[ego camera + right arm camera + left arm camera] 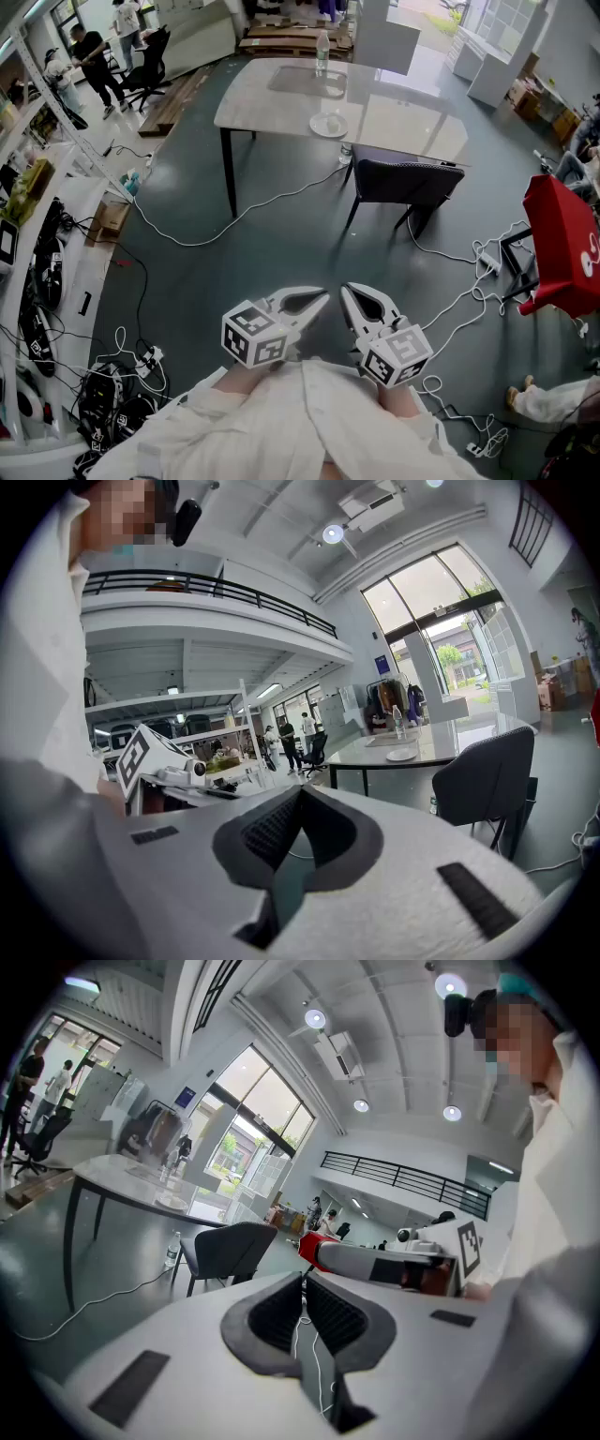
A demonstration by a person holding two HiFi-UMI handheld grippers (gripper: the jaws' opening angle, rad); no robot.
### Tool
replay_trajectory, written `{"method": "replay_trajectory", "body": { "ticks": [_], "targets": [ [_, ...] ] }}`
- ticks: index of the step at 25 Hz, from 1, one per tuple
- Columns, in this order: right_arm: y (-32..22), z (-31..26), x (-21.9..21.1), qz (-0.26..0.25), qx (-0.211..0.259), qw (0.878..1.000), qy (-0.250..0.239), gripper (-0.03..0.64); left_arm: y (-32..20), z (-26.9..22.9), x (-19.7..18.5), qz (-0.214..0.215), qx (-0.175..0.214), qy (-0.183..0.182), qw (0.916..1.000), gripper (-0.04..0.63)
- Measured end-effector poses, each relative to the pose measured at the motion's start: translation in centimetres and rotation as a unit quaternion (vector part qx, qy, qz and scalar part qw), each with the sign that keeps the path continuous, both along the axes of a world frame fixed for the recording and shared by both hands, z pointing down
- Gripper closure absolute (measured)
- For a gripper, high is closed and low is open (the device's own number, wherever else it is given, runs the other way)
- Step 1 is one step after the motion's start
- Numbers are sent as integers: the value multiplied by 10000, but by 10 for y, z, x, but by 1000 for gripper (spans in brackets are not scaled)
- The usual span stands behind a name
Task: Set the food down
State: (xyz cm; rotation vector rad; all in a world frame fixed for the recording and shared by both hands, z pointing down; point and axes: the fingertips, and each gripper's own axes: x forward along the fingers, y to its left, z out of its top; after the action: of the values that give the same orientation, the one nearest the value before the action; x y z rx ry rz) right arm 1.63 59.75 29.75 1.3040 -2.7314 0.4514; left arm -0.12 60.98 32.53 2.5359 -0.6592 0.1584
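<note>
My left claw (pixel 322 298) and right claw (pixel 347 291) are both closed and empty, well apart from the desk (pixel 394 103), so I think I must first approach it.

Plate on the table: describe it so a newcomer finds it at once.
Find the big pale table on the grey floor in the head view. Near its edge by the dark chair lies a small round white plate. It is the only flat round thing there; the clear bottle stands upright farther back.

glossy table (pixel 281 89), cloth sleeves (pixel 234 412), smooth floor (pixel 281 253)
</note>
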Motion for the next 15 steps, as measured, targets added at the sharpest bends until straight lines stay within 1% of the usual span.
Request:
{"method": "replay_trajectory", "body": {
  "ticks": [4, 7, 12, 15],
  "targets": [
    [1, -2, -5, -140, 24, 9999, -93, 615, 1, 4, 0, 77, -69, 21, 9999, 569],
    [2, -3, -8, -159, 67, 9998, -58, 615, 4, 5, 0, 97, -72, 16, 9999, 569],
    [2, 0, -7, -40, 20, 10000, -25, 615, 6, 3, -3, 117, -21, 11, 9999, 569],
    [1, -1, -7, 88, 33, 9998, -192, 615, 5, 4, -9, 97, -23, 23, 9999, 569]
  ]
}}
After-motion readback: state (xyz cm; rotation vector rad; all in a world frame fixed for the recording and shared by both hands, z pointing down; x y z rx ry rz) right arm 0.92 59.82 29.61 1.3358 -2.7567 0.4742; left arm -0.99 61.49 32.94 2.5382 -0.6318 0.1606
